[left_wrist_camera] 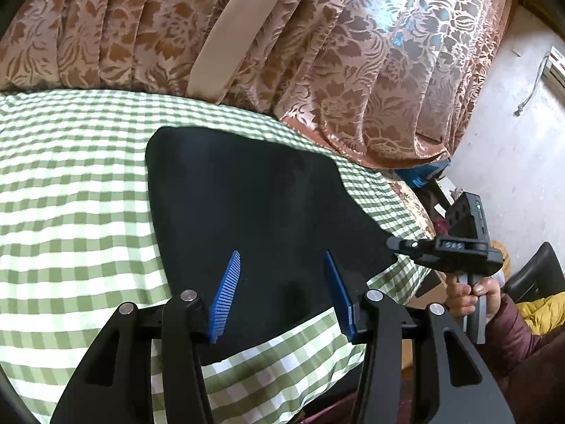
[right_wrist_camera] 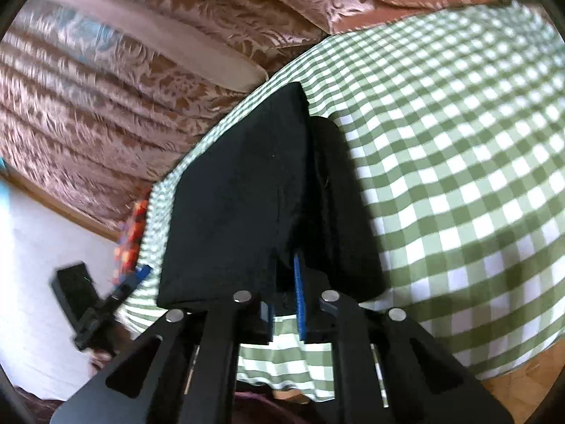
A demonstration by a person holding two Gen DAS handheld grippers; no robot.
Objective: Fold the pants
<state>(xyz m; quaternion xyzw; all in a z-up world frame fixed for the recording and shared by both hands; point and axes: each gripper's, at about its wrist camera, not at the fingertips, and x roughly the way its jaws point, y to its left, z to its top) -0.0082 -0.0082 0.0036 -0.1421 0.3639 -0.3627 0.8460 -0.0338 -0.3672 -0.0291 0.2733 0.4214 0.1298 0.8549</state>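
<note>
The black pants (left_wrist_camera: 247, 194) lie folded on the green checked cloth (left_wrist_camera: 70, 194). My left gripper (left_wrist_camera: 282, 254) hangs over their near part, open, with its blue fingers (left_wrist_camera: 227, 289) apart and nothing pinched between them. At the pants' right corner, my right gripper (left_wrist_camera: 392, 243) is held by a hand (left_wrist_camera: 466, 296). In the right wrist view the right gripper (right_wrist_camera: 284, 265) is shut on the near edge of the pants (right_wrist_camera: 240, 194), and that upper layer is raised off the lower layer (right_wrist_camera: 346, 212). The cloth hides one of its fingers. The left gripper (right_wrist_camera: 139, 274) shows blurred at the left.
A brown floral drape (left_wrist_camera: 353, 88) with a beige strap (left_wrist_camera: 229, 35) hangs behind the checked surface. A white wall (left_wrist_camera: 512, 123) with a cord is at right. A dark red sleeve (left_wrist_camera: 519, 332) and yellow fabric (left_wrist_camera: 543, 307) are at lower right. The wooden floor (right_wrist_camera: 522, 381) shows below the cloth's edge.
</note>
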